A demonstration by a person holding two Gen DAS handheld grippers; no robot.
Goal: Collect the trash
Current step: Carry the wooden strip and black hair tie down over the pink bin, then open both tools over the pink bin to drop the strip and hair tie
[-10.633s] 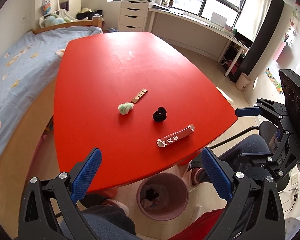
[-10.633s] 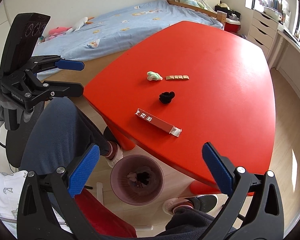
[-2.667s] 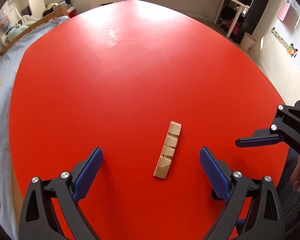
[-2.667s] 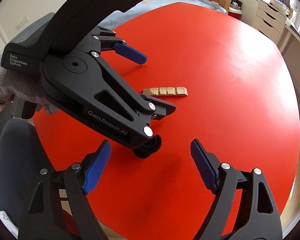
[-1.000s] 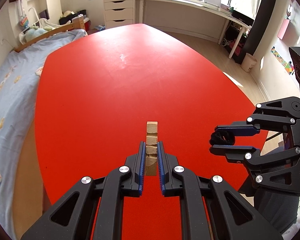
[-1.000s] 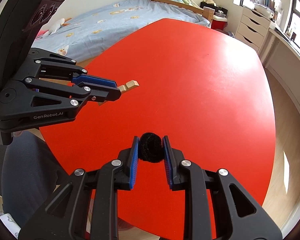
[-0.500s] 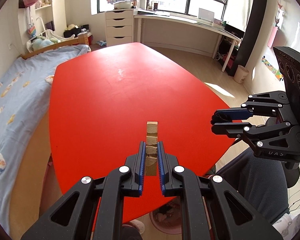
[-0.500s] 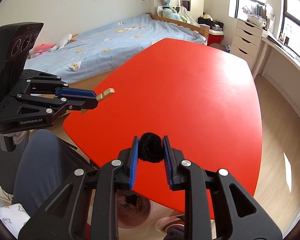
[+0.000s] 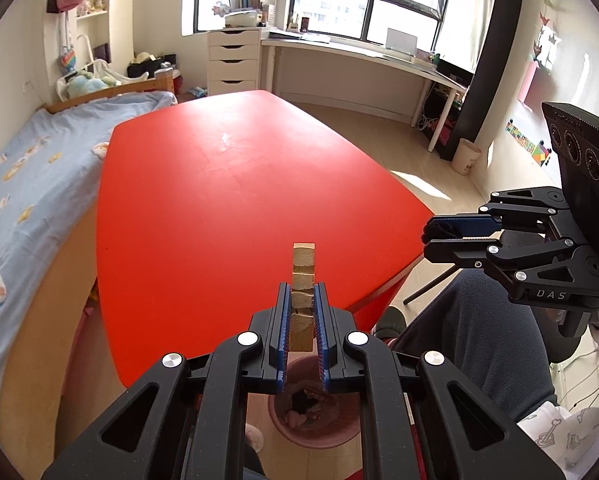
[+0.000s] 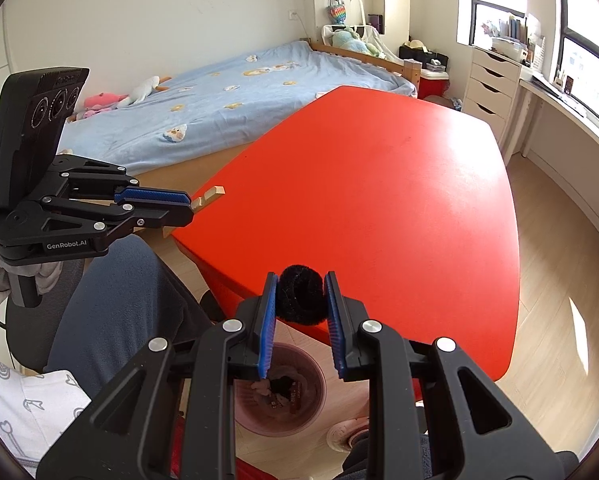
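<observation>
My left gripper [image 9: 302, 292] is shut on a tan segmented strip [image 9: 302, 280] and holds it in the air over the near edge of the red table [image 9: 227, 184]. My right gripper [image 10: 300, 280] is shut on a black fuzzy ball [image 10: 301, 295], also off the table. A pink trash bin [image 9: 313, 416] stands on the floor below both grippers; it holds several scraps and shows in the right wrist view [image 10: 281, 396] too. The other gripper shows in each view: the right one [image 9: 429, 236], the left one [image 10: 189, 206].
A bed with a blue cover [image 10: 235, 92] runs along the table's far side. White drawers [image 9: 232, 60] and a long desk [image 9: 363, 54] stand under the windows. The person's legs [image 10: 119, 300] and chair are beside the bin.
Both grippers have pulled back and risen from the table with their loads. The bin has come further into view under them.
</observation>
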